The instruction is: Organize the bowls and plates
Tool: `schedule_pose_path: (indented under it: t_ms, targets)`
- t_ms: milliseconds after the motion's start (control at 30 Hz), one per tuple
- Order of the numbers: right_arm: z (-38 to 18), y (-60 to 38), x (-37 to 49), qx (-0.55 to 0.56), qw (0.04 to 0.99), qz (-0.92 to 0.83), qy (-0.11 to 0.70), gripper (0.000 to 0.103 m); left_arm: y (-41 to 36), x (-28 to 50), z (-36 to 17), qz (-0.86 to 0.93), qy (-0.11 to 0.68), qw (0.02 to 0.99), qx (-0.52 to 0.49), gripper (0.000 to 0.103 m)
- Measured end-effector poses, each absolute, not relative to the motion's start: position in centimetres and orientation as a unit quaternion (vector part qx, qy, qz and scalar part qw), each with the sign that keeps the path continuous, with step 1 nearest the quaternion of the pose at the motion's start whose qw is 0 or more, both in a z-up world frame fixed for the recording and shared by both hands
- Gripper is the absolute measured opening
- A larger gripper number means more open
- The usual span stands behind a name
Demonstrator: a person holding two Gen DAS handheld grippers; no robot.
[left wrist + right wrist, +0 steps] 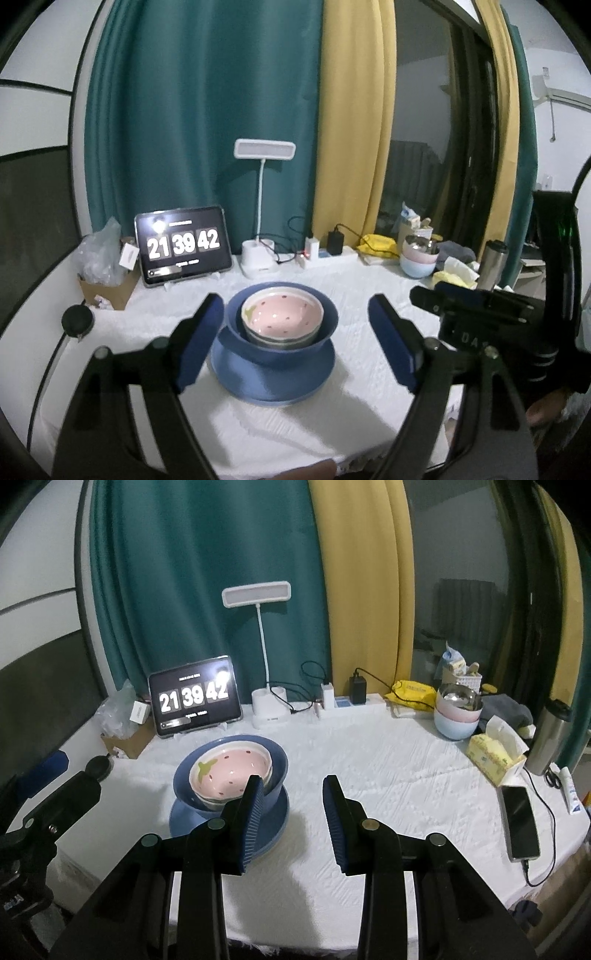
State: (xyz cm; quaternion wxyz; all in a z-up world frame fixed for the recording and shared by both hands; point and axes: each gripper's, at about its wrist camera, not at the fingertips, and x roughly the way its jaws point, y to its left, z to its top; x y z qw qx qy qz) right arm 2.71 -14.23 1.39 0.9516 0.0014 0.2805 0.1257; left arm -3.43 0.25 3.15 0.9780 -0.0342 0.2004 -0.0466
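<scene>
Pink strawberry-pattern ceramic bowl (pixel 282 314) nested in round blue bowl (pixel 325 325); tablet clock (pixel 183 245) and white desk lamp (pixel 264 151) behind. Left hand-held gripper (pixel 295 341) wide, right hand-held gripper (pixel 293 821) narrower, both empty.

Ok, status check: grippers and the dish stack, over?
Left hand-held gripper open, empty, framing the stack. Right hand-held gripper open, empty. Pink strawberry bowl nested in blue bowl on blue plate. Nothing blocking.

Both wrist views close above table (pixel 369 288), facing curtains (pixel 203 110), sharing stacked bowls (pixel 231 771)
</scene>
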Motion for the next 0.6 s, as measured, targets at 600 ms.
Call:
schedule_pose_path:
  t_ms: [600]
  targets:
    - [4.7,-14.4,0.1,-0.003,0.962,0.135,0.239,0.036,1.0,-5.4,5.9,-0.037,0.163,0.985,-0.041,0.091]
